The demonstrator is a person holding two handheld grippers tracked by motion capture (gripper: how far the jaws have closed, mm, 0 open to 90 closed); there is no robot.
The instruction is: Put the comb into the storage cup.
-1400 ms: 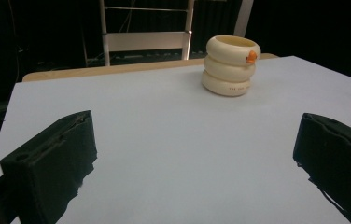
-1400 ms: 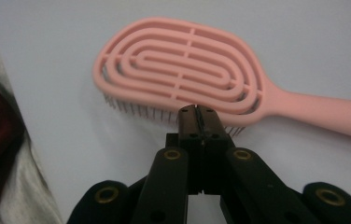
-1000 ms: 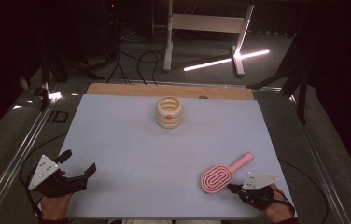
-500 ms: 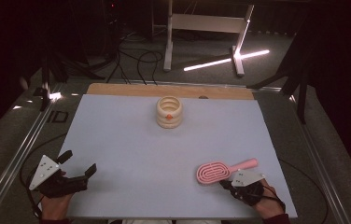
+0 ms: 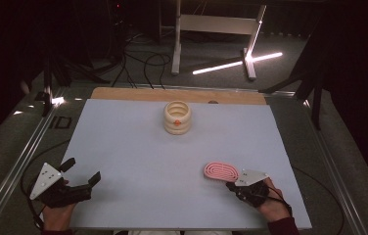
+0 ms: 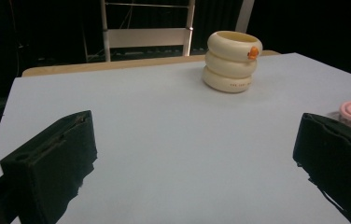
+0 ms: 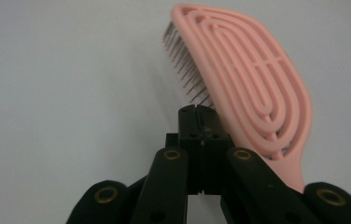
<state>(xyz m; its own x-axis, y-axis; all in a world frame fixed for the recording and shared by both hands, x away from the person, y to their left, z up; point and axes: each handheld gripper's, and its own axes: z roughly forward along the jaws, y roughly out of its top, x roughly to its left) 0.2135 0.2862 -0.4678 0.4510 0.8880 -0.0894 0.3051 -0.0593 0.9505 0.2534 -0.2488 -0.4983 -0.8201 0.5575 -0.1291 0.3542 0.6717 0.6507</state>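
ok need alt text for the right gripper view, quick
A pink hairbrush with an oval, ridged open-work back lies tilted on a pale table surface, its thin bristles facing left. The right gripper rises from below with its black jaws closed together, right beside the brush's lower edge.

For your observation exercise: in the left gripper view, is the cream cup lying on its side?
No, the cup stands upright on the table, its open rim facing up.
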